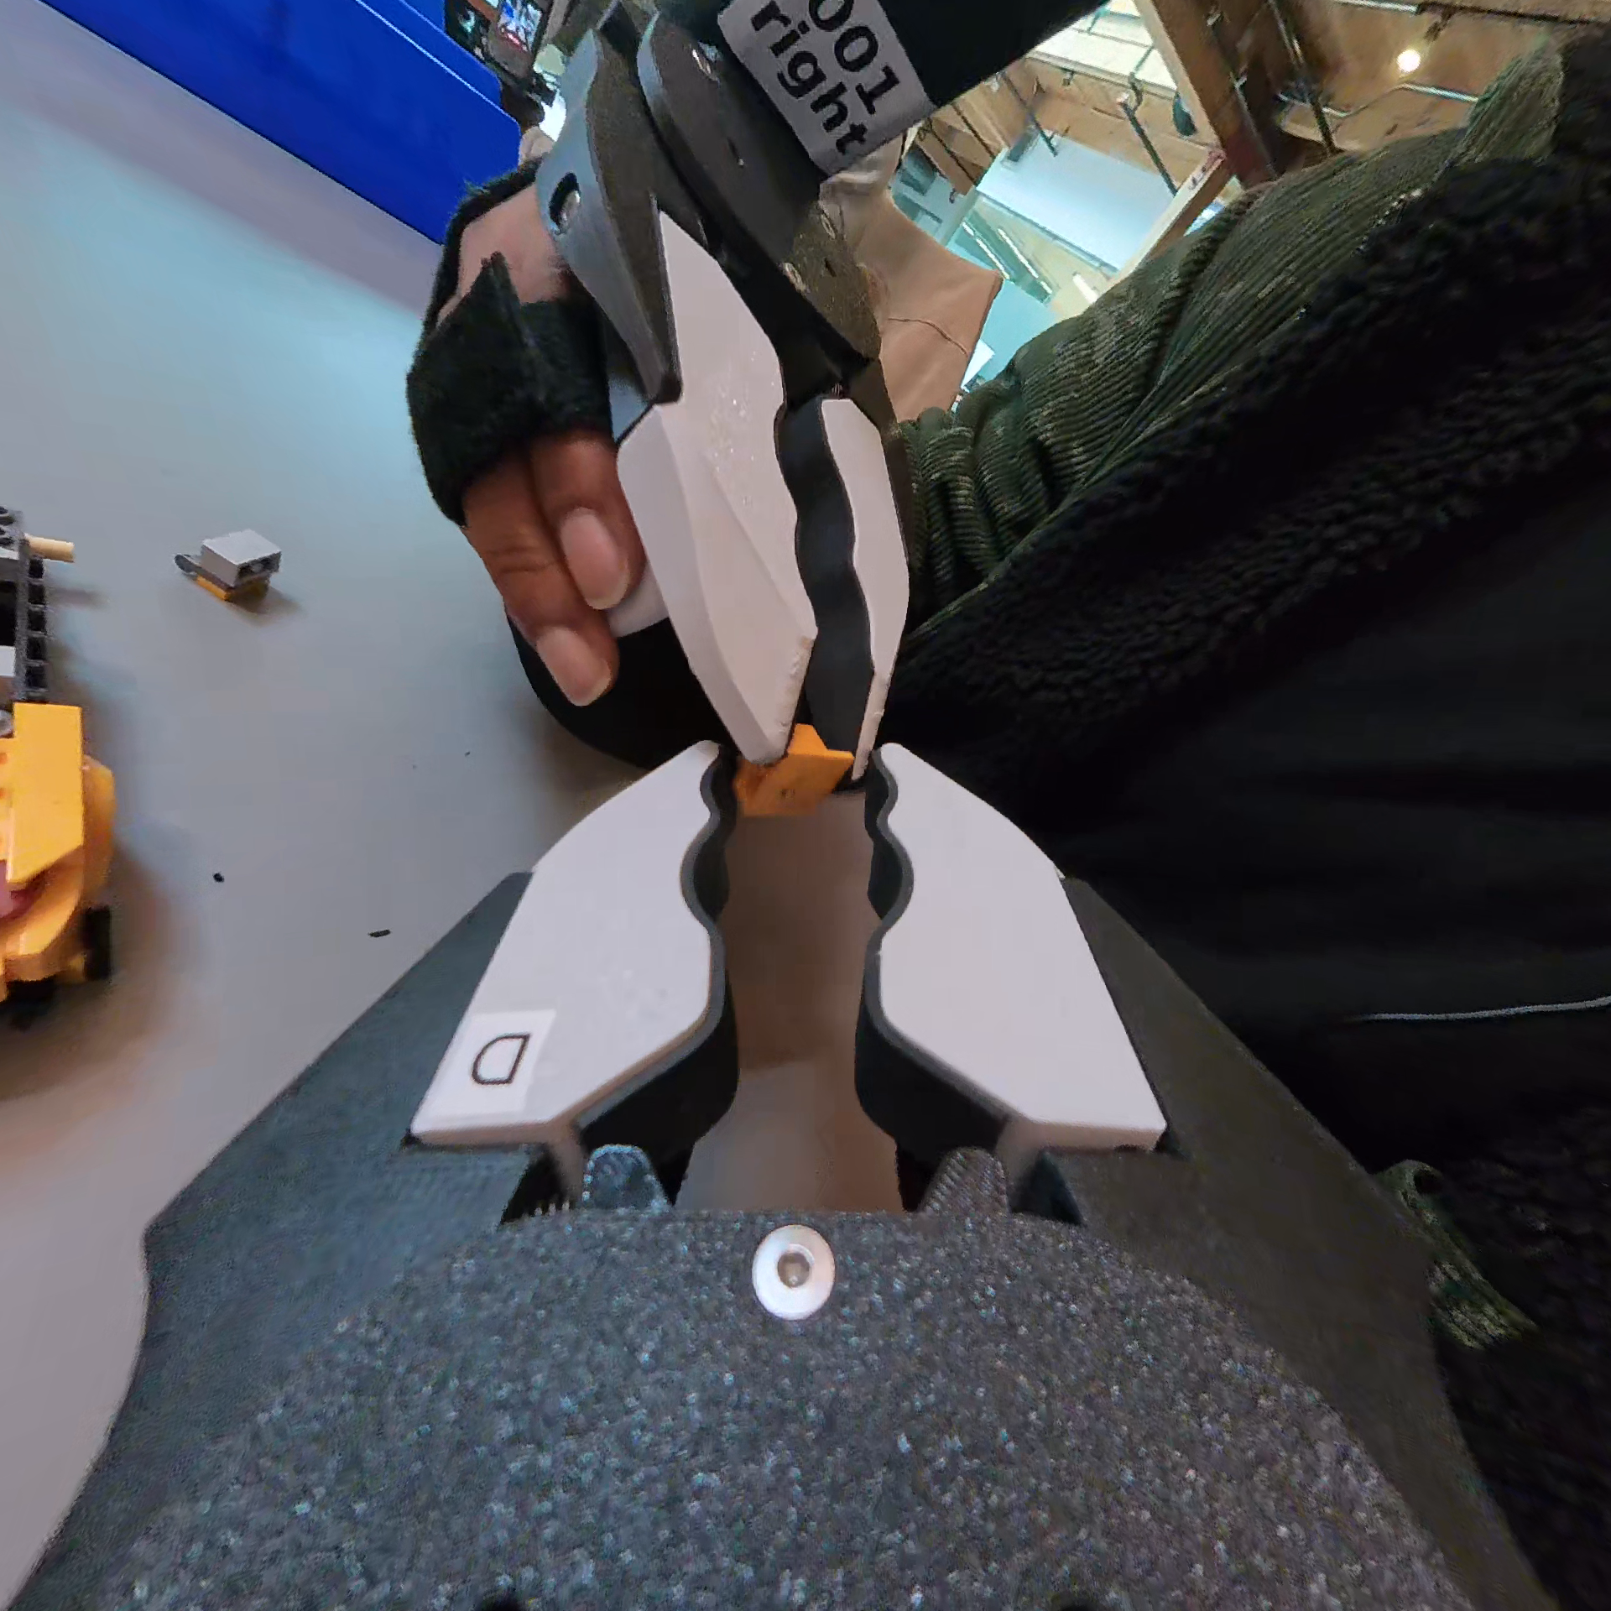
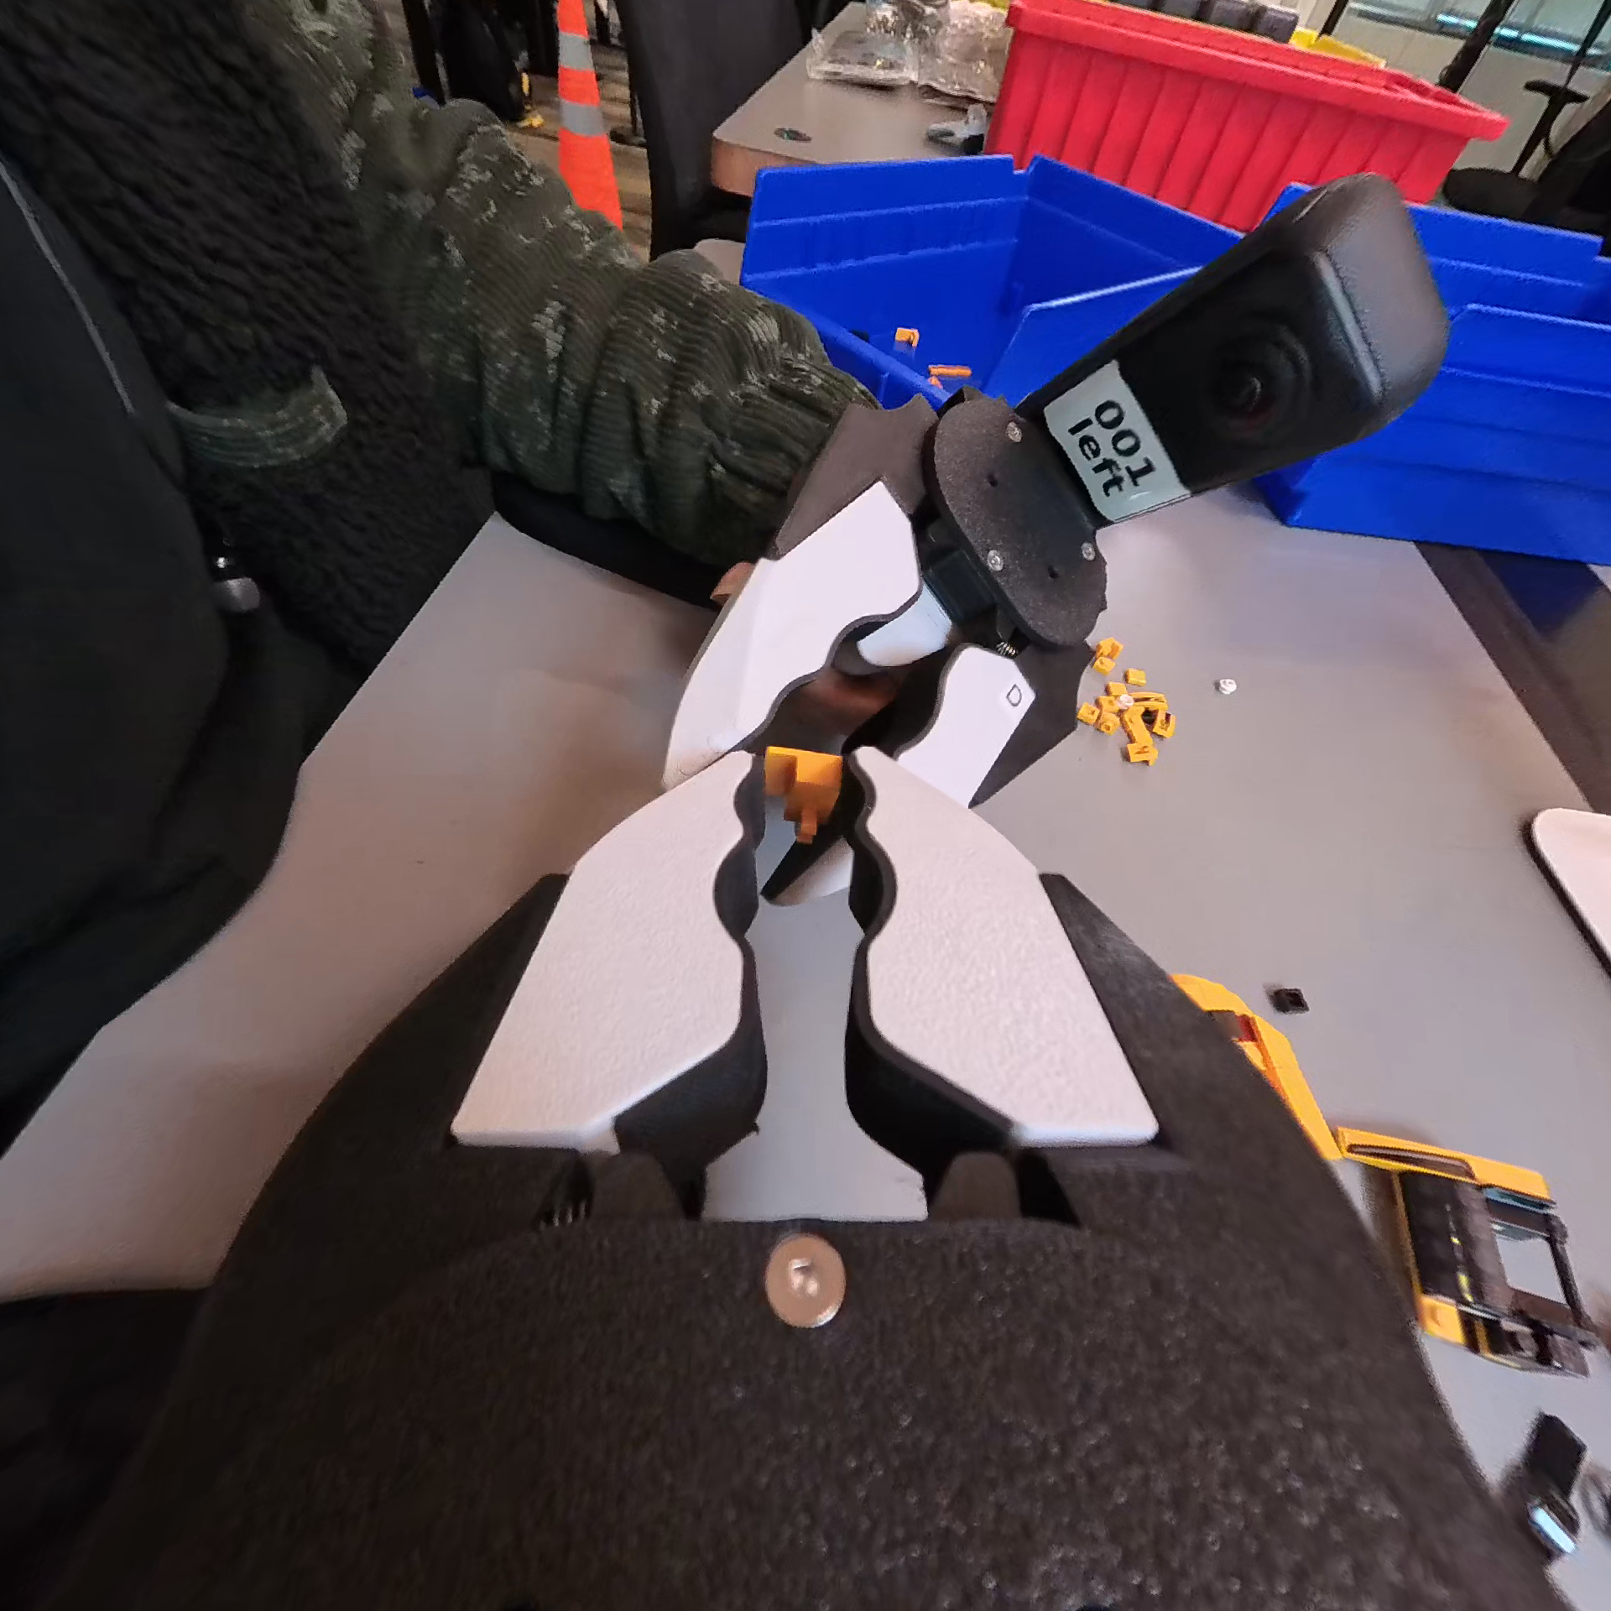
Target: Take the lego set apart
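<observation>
A small orange lego piece (image 1: 789, 778) is held in the air between both grippers, above the grey table (image 2: 1264, 828). My left gripper (image 1: 798, 763) is shut on it from below. My right gripper (image 1: 824, 750) comes down from above and is shut on the same piece. In the right wrist view the orange piece (image 2: 802, 780) sits between my right gripper's tips (image 2: 804, 763), with the left gripper (image 2: 811, 751) meeting it from the far side. The partly built yellow lego vehicle (image 2: 1438, 1220) lies on the table; it also shows in the left wrist view (image 1: 44, 828).
A pile of small orange pieces (image 2: 1129, 715) lies behind the left gripper. A grey and yellow piece (image 1: 231, 562) and a black piece (image 2: 1288, 998) lie loose. Blue bins (image 2: 959, 244) and a red bin (image 2: 1220, 113) stand at the back. The person's sleeve (image 2: 567, 366) is close by. Only a small space, under 4 cm, lies between the two pairs of fingers. Both grippers' tips are roughly 20 cm from the partly built yellow lego vehicle (image 2: 1438, 1220).
</observation>
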### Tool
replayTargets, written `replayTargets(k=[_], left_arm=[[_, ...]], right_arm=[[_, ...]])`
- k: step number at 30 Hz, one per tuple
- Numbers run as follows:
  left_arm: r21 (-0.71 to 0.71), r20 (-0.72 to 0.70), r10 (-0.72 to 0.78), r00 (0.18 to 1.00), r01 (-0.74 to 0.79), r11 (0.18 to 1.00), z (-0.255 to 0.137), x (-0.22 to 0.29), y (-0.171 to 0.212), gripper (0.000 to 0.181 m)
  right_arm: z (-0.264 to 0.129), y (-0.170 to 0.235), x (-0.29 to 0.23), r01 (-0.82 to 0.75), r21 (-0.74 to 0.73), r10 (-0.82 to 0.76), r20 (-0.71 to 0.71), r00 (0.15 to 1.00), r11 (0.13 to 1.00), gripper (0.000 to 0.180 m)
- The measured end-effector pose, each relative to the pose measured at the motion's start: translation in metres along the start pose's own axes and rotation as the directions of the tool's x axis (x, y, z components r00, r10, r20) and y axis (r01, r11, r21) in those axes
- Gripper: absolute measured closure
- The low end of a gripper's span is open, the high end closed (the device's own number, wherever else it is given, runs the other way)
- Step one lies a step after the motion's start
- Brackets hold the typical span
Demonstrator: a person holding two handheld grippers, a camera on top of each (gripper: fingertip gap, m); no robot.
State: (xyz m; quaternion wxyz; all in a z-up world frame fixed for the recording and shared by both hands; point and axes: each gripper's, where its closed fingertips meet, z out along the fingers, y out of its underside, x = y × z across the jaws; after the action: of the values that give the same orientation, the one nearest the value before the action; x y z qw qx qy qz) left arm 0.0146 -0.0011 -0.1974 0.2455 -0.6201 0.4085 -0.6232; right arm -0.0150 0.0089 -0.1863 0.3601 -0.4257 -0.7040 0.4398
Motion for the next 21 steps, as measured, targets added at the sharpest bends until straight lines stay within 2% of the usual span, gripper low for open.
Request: replayTargets(k=[8, 11, 14, 19, 21], left_arm=[[0.043, 0.061, -0.019, 0.998, 0.016, 0.999, -0.005, -0.007, -0.005, 0.153], [0.071, 0.116, -0.031, 0.993, 0.023, 0.997, -0.011, -0.018, -0.009, 0.162], [0.159, 0.102, -0.033, 0.994, 0.017, 0.987, -0.018, -0.016, -0.022, 0.162], [0.197, 0.202, -0.026, 0.979, -0.015, 0.980, -0.025, -0.027, -0.029, 0.162], [0.145, 0.316, 0.036, 0.948, -0.086, 0.986, -0.027, -0.037, -0.025, 0.162]], right_arm=[[-0.003, 0.000, 0.010, 0.018, 0.021, -0.015, -0.111, 0.994, 1.000, 0.163], [-0.011, -0.002, 0.020, -0.008, 0.072, 0.020, -0.163, 0.986, 0.997, 0.163], [-0.023, -0.002, 0.029, -0.018, 0.088, 0.037, -0.213, 0.976, 0.996, 0.162], [-0.028, -0.006, 0.031, -0.052, 0.125, 0.079, -0.216, 0.973, 0.991, 0.162], [-0.024, -0.005, 0.034, -0.111, 0.137, 0.139, -0.214, 0.967, 0.984, 0.162]])
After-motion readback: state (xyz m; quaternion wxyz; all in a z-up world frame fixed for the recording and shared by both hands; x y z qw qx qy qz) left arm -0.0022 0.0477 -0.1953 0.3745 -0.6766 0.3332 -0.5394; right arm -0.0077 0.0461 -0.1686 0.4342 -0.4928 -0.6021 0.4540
